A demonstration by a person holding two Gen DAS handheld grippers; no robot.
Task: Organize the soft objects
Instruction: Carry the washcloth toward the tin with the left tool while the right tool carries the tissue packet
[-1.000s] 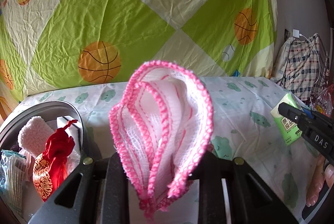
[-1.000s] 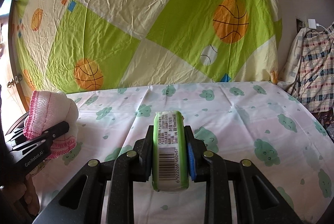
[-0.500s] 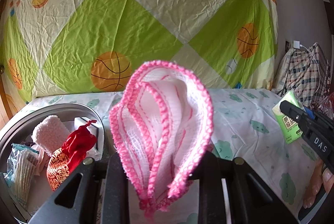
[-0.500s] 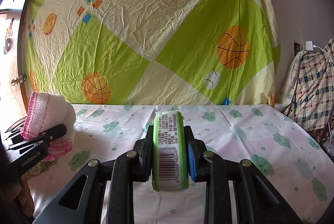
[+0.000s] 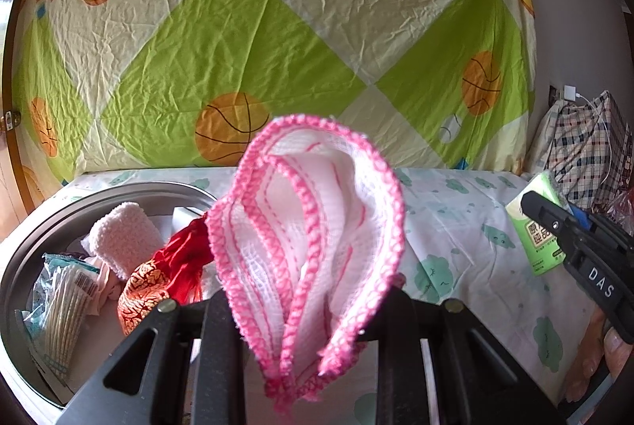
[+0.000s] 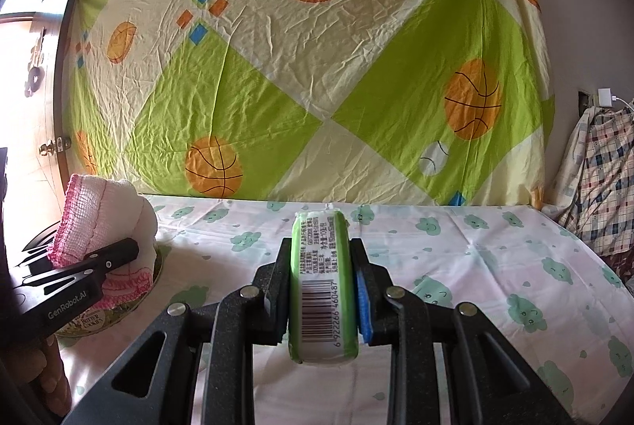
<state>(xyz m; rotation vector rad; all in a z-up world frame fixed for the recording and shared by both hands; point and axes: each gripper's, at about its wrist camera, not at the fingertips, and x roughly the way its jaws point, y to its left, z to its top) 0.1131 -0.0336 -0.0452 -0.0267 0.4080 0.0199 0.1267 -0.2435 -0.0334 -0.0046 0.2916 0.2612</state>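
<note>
My left gripper (image 5: pixel 305 302) is shut on a folded white cloth with pink crocheted edging (image 5: pixel 313 246), held up above the table. Low at the left lies a round metal tin (image 5: pixel 47 223) holding a pink fluffy roll (image 5: pixel 123 238), a red and gold pouch (image 5: pixel 162 274) and a plastic packet (image 5: pixel 59 298). My right gripper (image 6: pixel 321 286) is shut on a green tissue pack (image 6: pixel 321 266) with a barcode facing me. From the right wrist view the left gripper (image 6: pixel 99 262) and its cloth (image 6: pixel 99 215) hang over the tin (image 6: pixel 130 302) at the left edge.
A cloud-print cloth (image 6: pixel 455 258) covers the table. A green and cream sheet with basketballs (image 6: pixel 317 76) hangs behind it. A plaid bag (image 6: pixel 602 179) stands at the right, under a wall charger (image 6: pixel 606 96). A door with a knob (image 6: pixel 51 147) is at far left.
Both grippers have tilted up and drifted sideways, so more of the hanging sheet shows. The tin has slid further into the left wrist view. Both grips are unchanged.
</note>
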